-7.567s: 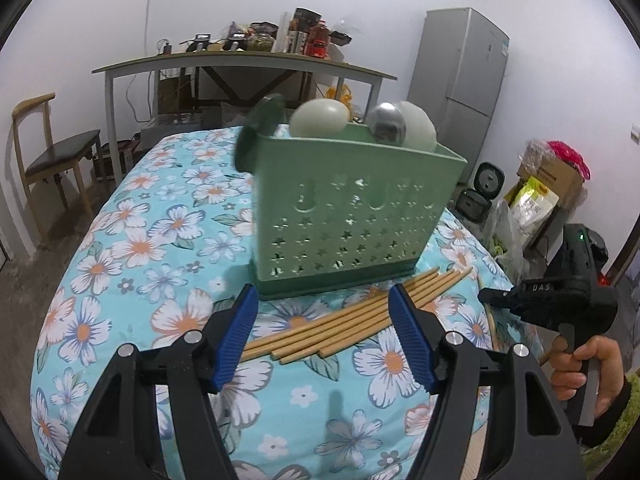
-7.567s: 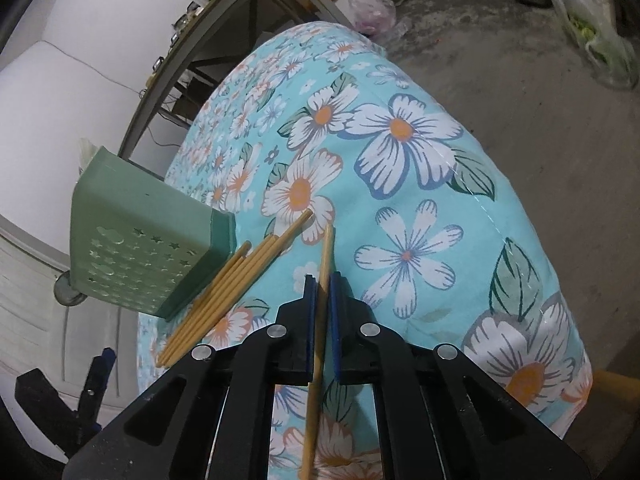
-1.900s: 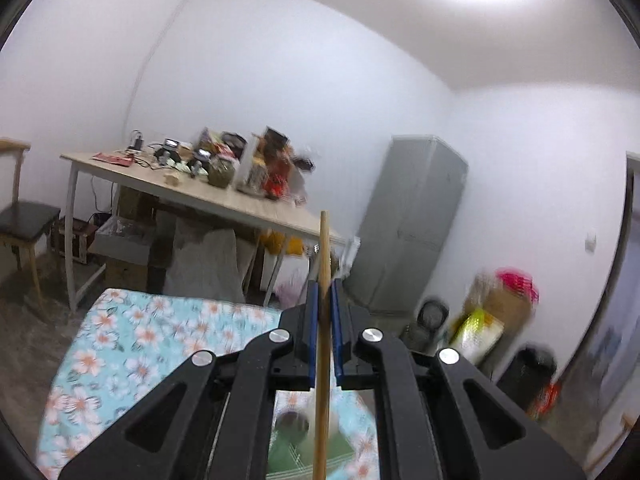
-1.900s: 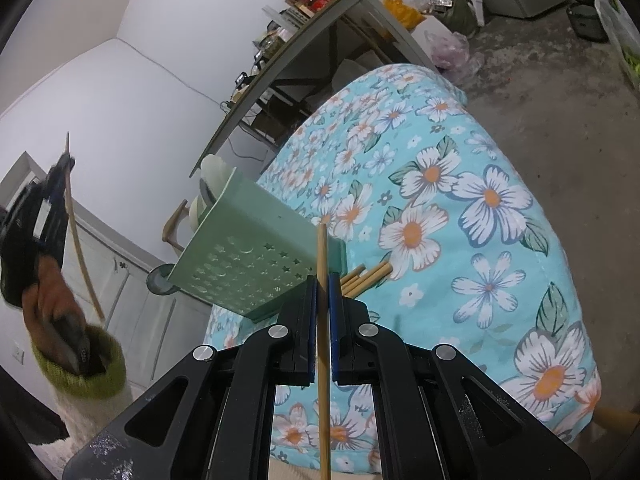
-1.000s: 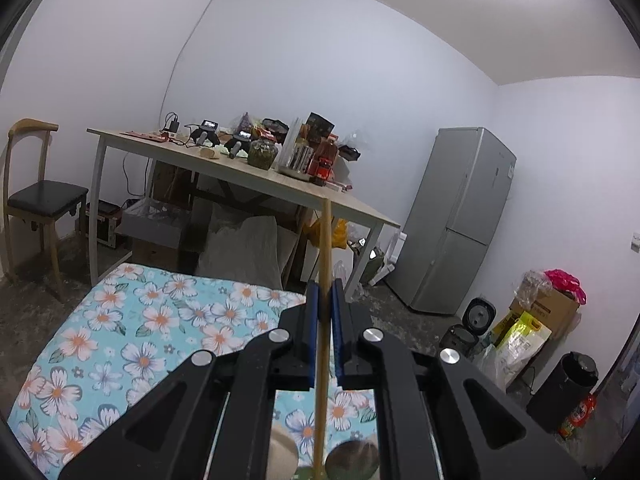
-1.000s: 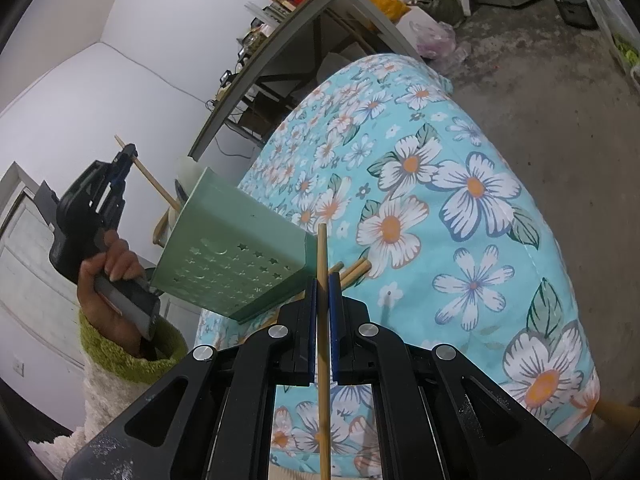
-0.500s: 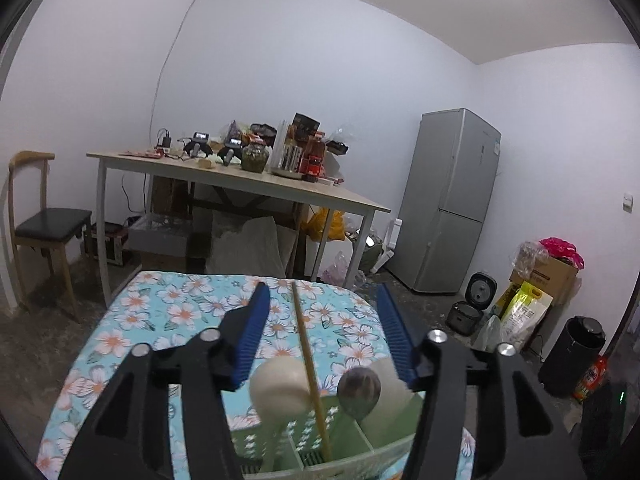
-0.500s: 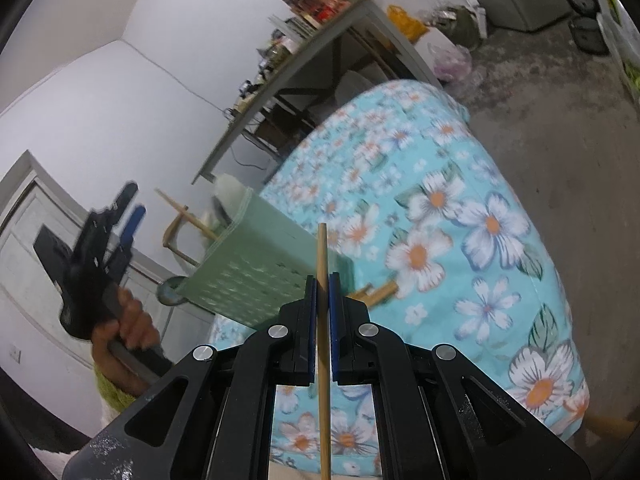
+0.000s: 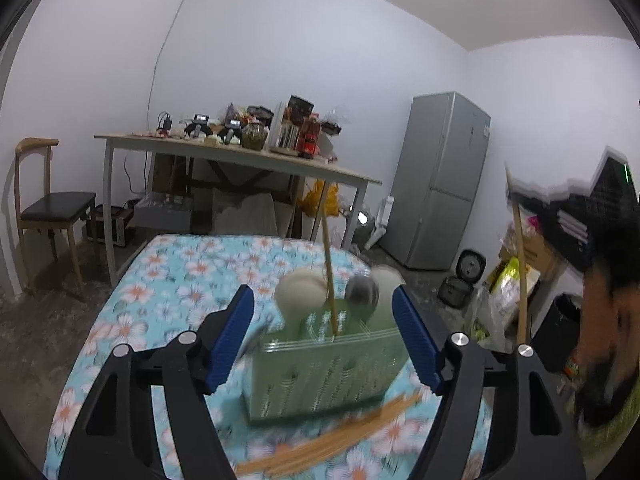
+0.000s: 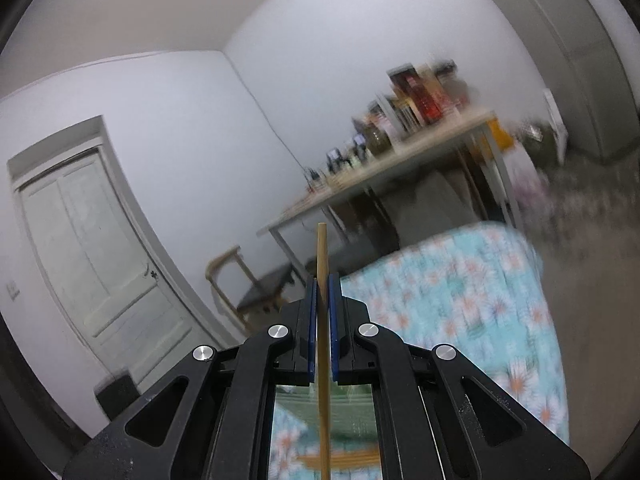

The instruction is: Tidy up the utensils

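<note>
**One chopstick in the caddy, the next on its way**

Now a single chopstick [image 9: 329, 276] stands leaning in the green utensil caddy [image 9: 320, 364], beside the pale spoon heads [image 9: 300, 294]. More loose chopsticks [image 9: 332, 440] lie on the flowered counter [image 9: 160, 280] just in front of the caddy.

The left gripper [image 9: 323, 334] has just been opening; its blue fingers [image 9: 232, 336] stand wide apart with nothing pressed between them, pointing slightly down at the caddy. The right gripper [image 10: 322, 316] has its fingers clamped together on another chopstick [image 10: 322, 264], held upright and raised above the counter; in the left view it shows blurred at the right.

To do this step well, I'd say the right hand should bring its chopstick over the same compartment, keep it near vertical, lower the tip past the rim, then let go. The left hand is best drawn clear first.
</note>
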### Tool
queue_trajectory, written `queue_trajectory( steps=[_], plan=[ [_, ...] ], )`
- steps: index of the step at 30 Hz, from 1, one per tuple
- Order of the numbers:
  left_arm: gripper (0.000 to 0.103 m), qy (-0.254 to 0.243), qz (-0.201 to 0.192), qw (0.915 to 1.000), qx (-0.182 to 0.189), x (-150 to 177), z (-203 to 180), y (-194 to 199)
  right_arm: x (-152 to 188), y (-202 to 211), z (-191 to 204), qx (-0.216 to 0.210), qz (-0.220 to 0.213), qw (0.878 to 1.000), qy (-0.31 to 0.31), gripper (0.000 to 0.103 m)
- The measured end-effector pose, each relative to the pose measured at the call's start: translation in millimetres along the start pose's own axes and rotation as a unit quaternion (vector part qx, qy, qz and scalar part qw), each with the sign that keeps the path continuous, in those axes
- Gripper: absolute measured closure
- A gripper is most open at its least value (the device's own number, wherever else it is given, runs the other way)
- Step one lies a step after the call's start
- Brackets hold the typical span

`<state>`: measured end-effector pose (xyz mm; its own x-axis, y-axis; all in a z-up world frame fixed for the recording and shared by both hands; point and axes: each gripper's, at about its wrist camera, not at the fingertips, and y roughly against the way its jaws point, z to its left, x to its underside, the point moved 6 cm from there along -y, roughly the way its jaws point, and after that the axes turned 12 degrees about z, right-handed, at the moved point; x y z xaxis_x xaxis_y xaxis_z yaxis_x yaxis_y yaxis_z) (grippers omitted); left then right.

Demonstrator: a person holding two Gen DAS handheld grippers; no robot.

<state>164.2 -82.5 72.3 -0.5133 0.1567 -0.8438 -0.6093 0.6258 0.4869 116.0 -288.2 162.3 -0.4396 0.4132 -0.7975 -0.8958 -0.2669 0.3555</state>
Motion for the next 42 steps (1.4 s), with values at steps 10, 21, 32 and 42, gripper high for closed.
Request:
queue_trajectory(
  steps=[10, 21, 32, 42],
  plan=[
    [0.032, 0.013, 0.043, 0.9990, -0.003, 52.8, 24.6, 4.1, -70.5, -57.4, 33.5, 0.004, -0.064, 0.997, 0.047, 0.099],
    [0.032, 0.042, 0.047, 0.9980, -0.008, 63.7, 53.5, 3.9, -39.3, -136.9, 21.4, 0.065, -0.051, 0.994, 0.071, 0.099],
    [0.032, 0.056, 0.048, 0.9973, -0.007, 70.1, 60.5, 7.8, 7.0, -139.2, 18.1, 0.061, 0.004, 0.996, 0.072, 0.056],
    [0.031, 0.054, 0.049, 0.9973, -0.002, 69.5, 53.8, 12.9, 19.9, -72.0, -7.9, 0.053, -0.001, 0.999, 0.006, 0.044]
  ],
)
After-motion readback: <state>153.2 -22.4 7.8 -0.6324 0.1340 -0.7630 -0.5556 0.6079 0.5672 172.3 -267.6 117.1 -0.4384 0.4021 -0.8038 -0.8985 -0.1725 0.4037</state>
